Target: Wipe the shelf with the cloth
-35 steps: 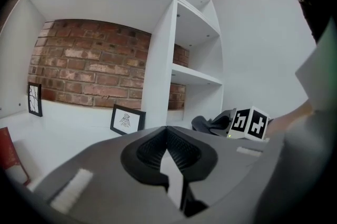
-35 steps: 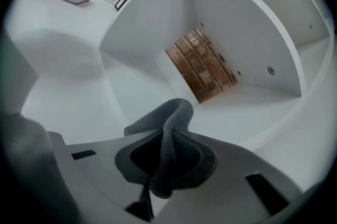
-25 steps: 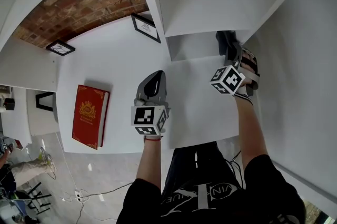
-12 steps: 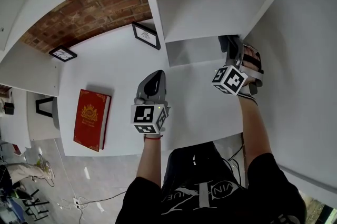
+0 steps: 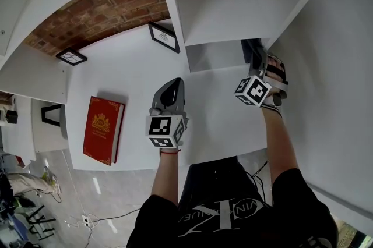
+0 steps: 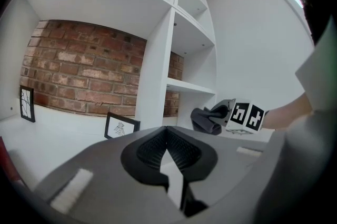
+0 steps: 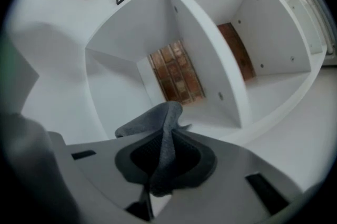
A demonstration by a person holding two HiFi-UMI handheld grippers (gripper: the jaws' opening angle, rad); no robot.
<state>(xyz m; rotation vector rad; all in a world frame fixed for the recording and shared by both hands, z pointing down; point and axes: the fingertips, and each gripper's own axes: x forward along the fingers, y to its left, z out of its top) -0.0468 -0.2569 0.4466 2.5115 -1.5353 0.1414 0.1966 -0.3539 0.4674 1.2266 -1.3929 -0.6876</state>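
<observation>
Pinching the dark grey cloth (image 7: pixel 160 128) tight, the right claw (image 7: pixel 162 162) is at the front of the white shelf (image 5: pixel 233 8), right compartment; the left claw (image 6: pixel 168 150), closed and empty, is before the shelf, further left

White shelf (image 5: pixel 131 75), red book (image 5: pixel 101 130), framed picture (image 5: pixel 164 37)

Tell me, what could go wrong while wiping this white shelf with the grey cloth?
The right gripper pinches only a thin fold of the cloth, so hard rubbing might tug it out of the jaws. The small picture frame stands just beside the divider, so a wide swipe could perhaps knock it over.
</observation>
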